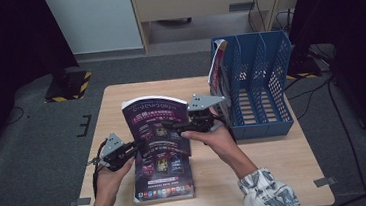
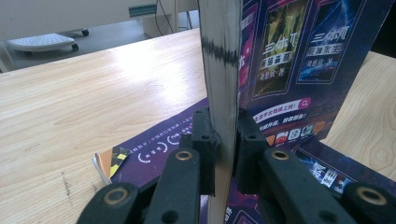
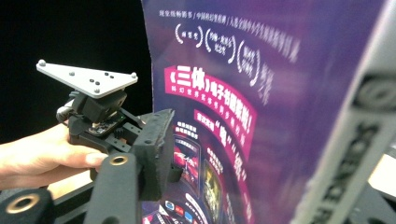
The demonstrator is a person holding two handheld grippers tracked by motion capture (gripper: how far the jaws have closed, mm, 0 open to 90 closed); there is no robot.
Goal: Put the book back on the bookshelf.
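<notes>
magazine [image 3: 261, 116] top cut off, near right tool [image 3: 261, 154] pad blurred

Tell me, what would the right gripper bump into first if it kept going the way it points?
Probably the purple magazine standing upright. The right gripper points straight at its cover, jaws apart on either side of its edge. The left gripper, clamped on the magazine's other edge, is farther along, though depth is hard to judge.

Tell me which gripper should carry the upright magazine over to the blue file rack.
Left, probably. The left gripper is clamped on the upright magazine at its edge, while the right gripper has its jaws apart around the cover without pressing. The blue file rack stands on the right, though.
</notes>
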